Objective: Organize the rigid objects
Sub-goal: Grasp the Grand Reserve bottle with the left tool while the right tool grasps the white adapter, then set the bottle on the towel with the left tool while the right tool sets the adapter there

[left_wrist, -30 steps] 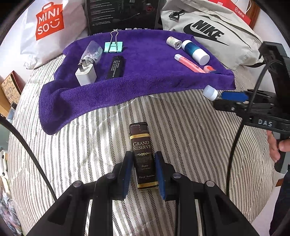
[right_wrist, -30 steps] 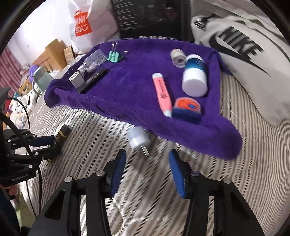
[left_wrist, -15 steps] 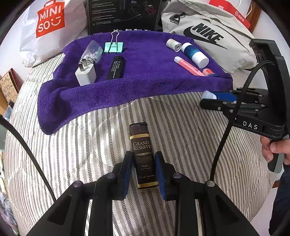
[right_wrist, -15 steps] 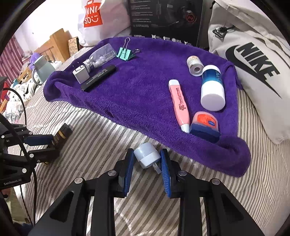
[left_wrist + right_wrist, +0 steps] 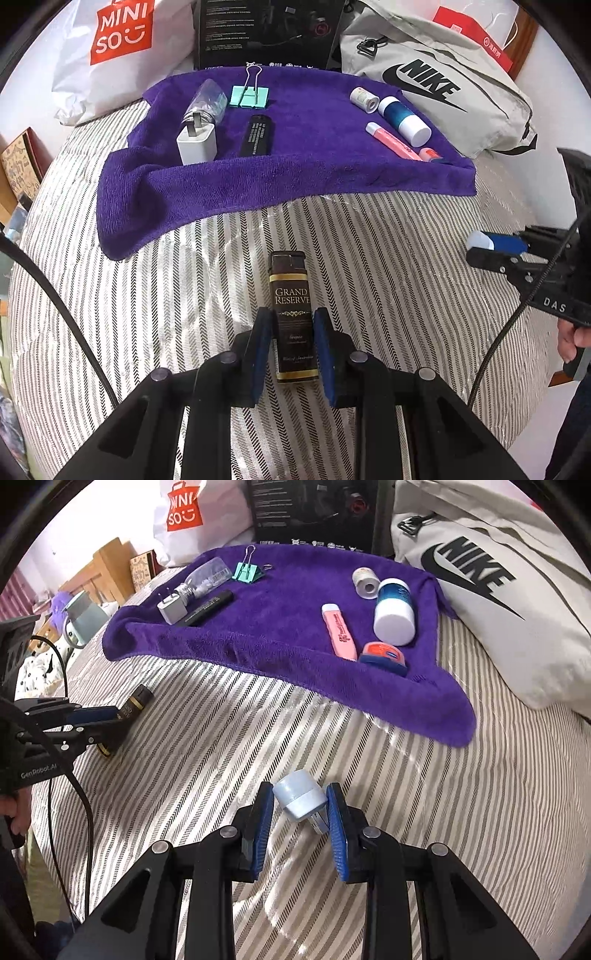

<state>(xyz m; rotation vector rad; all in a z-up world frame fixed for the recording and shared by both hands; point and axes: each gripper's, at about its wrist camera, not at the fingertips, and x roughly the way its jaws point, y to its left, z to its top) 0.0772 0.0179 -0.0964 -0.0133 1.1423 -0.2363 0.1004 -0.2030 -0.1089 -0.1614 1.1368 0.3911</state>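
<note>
My left gripper [image 5: 291, 314] is shut on a dark brown "Grand Reserve" lighter [image 5: 291, 295], low over the striped bedding and short of the purple towel [image 5: 295, 177]. The right wrist view shows that lighter [image 5: 136, 702] at the far left. My right gripper [image 5: 300, 794] is shut on a pale blue plug [image 5: 300, 798], its metal prongs pointing back between the fingers. The left wrist view has this plug [image 5: 477, 240] at the right edge. On the towel [image 5: 280, 642] lie a white charger [image 5: 195, 142], a black bar [image 5: 256, 134], a mint binder clip [image 5: 249, 96] and a pink highlighter [image 5: 339, 631].
A blue-and-white bottle [image 5: 393, 613], a small roll [image 5: 364, 582] and an orange-and-blue tin [image 5: 384, 657] crowd the towel's right side. Behind it stand a Miniso bag [image 5: 122, 44], a black box [image 5: 266, 33] and a grey Nike bag [image 5: 443, 88]. A hand [image 5: 572, 338] grips the right handle.
My right gripper has shut on the pale blue plug and drawn it back from the towel's edge. The left gripper keeps hold of the lighter, hardly moved.
</note>
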